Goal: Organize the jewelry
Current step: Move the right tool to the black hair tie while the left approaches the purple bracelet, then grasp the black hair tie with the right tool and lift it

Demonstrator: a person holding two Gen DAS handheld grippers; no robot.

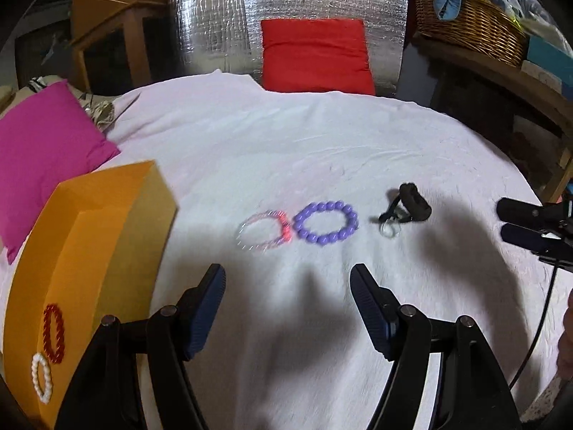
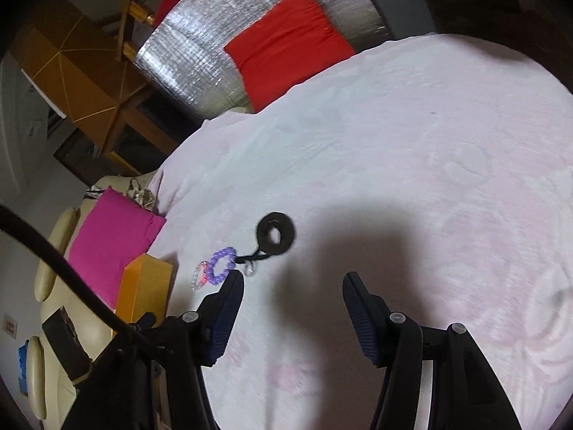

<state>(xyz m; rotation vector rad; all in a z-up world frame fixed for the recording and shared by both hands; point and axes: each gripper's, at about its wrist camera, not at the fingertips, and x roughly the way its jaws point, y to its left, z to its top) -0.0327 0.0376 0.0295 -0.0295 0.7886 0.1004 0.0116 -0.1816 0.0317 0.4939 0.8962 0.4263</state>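
Observation:
A purple bead bracelet (image 1: 326, 222) lies on the white cloth (image 1: 322, 143), touching a clear pink bracelet (image 1: 265, 231) on its left. A black strap roll with a small ring (image 1: 408, 208) lies to the right. A red bracelet (image 1: 53, 333) and a white pearl bracelet (image 1: 41, 378) lie on the orange box (image 1: 89, 251) at left. My left gripper (image 1: 288, 279) is open and empty, just short of the bracelets. My right gripper (image 2: 292, 285) is open and empty, near the strap roll (image 2: 275, 233), purple bracelet (image 2: 222, 263) and pink bracelet (image 2: 198, 276); it also shows in the left wrist view (image 1: 515, 222).
A magenta cushion (image 1: 46, 154) lies left of the cloth, a red cushion (image 1: 317, 55) at the back against silver foil. A wicker basket (image 1: 469, 25) stands on a shelf at back right. A cable (image 2: 64, 272) crosses the right wrist view.

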